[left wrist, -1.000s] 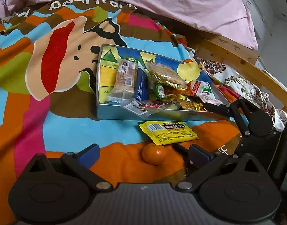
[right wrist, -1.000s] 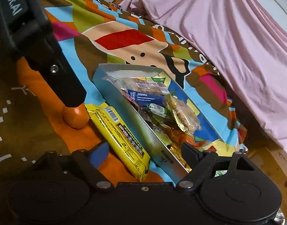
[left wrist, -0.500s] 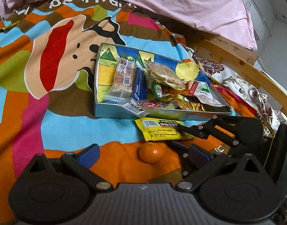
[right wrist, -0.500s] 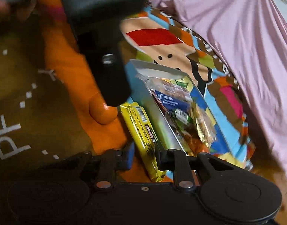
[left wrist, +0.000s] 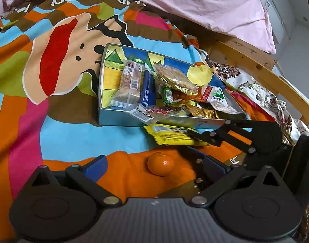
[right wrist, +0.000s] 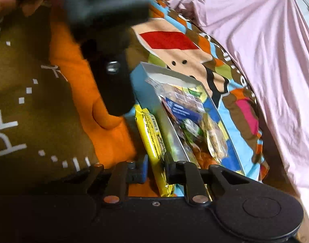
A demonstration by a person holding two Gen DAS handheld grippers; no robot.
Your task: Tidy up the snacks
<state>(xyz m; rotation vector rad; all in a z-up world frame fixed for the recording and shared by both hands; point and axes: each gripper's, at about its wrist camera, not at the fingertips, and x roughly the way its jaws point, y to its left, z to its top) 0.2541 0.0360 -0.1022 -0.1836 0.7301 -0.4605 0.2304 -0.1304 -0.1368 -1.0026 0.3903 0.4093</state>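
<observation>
Both tongs | right tongs [right wrist: 156, 167] now clamped on yellow bar [right wrist: 152, 141] | left tongs [left wrist: 154, 165] still spread

Bed [left wrist: 73, 137] with multicoloured cartoon-print cover carries a snack-filled tin tray [left wrist: 122, 119], a yellow packet [left wrist: 170, 135] just beside its near wall, a small orange [left wrist: 160, 164], and pink bedding [left wrist: 195, 2] behind.
</observation>
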